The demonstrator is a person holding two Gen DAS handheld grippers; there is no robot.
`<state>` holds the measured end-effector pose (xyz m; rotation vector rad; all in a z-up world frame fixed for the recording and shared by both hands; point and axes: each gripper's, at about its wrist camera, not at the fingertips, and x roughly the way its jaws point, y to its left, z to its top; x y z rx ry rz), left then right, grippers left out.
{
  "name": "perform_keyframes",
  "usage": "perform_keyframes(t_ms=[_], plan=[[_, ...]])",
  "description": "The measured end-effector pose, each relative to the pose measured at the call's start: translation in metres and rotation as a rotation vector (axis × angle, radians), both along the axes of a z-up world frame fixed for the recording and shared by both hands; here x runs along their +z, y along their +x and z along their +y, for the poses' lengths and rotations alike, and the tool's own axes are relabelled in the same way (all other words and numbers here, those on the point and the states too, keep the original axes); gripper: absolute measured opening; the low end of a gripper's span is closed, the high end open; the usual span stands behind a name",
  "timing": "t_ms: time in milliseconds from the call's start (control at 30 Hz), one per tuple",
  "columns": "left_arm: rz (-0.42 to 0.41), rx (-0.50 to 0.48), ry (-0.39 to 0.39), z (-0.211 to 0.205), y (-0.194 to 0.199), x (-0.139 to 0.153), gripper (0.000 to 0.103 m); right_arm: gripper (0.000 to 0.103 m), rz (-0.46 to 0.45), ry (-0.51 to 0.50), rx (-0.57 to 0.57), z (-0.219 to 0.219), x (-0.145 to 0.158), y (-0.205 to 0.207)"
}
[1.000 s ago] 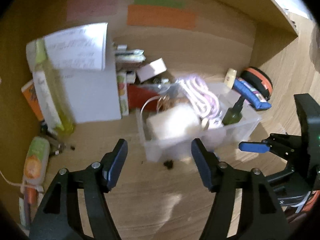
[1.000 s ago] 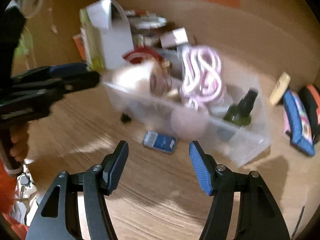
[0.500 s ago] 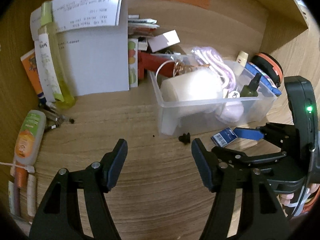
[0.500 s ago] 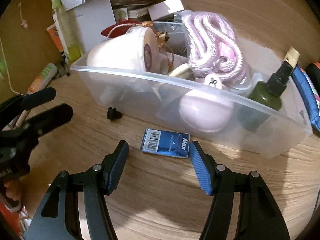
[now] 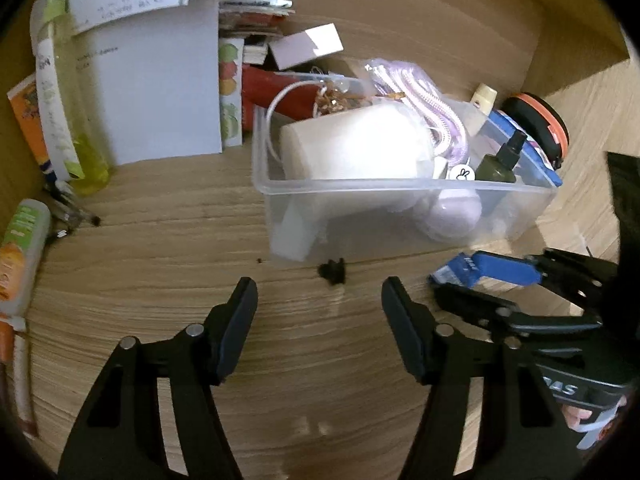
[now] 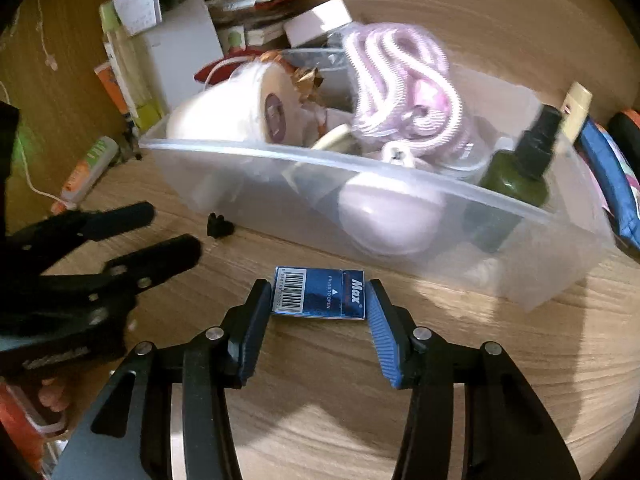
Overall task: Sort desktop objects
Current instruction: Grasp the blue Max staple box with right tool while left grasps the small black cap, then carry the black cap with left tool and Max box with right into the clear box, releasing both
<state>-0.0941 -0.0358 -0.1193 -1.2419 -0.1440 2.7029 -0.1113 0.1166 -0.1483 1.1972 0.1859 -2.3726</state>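
Observation:
A small blue Max box (image 6: pixel 320 294) lies flat on the wooden desk in front of a clear plastic bin (image 6: pixel 520 236). My right gripper (image 6: pixel 318 300) is open with its fingertips on either side of the box, touching or nearly touching its ends. In the left wrist view the right gripper (image 5: pixel 472 280) sits low at right by the blue box (image 5: pixel 450 274). My left gripper (image 5: pixel 320 300) is open and empty above the desk, just short of a small black clip (image 5: pixel 333 271). The bin (image 5: pixel 400 188) holds a white roll, a pink coiled cord, a green bottle and a pink round thing.
A white box (image 5: pixel 152 92), a yellow-green bottle (image 5: pixel 64 120) and stacked packets stand behind the bin at left. An orange-green tube (image 5: pixel 20 248) lies at the far left. A blue pouch (image 6: pixel 608 176) and an orange-black case (image 5: pixel 540 124) lie right of the bin.
My right gripper has moved forward and down until its fingers flank the blue box. My left gripper has drifted closer to the bin and the black clip.

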Motion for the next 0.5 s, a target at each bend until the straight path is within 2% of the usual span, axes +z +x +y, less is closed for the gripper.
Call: perform_keyframes(t_ms=[67, 133, 200, 333, 433, 500], plan=[[-0.024, 0.01, 0.0, 0.003, -0.006, -0.003, 0.052, 0.044, 0.015, -0.01, -0.001, 0.007, 0.004, 0.003], [-0.048, 0.018, 0.006, 0.007, -0.012, -0.008, 0.048, 0.044, 0.035, -0.017, 0.001, 0.014, 0.008, 0.006], [-0.045, 0.031, -0.009, 0.011, -0.015, -0.007, 0.041, 0.045, 0.052, -0.024, 0.01, 0.02, 0.012, 0.01], [-0.043, 0.05, -0.027, 0.02, -0.019, -0.006, 0.034, 0.044, 0.082, -0.031, 0.028, 0.025, 0.016, 0.013], [-0.037, 0.055, -0.073, 0.03, -0.017, -0.007, 0.019, 0.045, 0.09, -0.043, 0.047, 0.03, 0.017, 0.016], [-0.036, 0.059, -0.082, 0.033, -0.018, -0.009, 0.015, 0.045, 0.092, -0.055, 0.057, 0.036, 0.018, 0.018]])
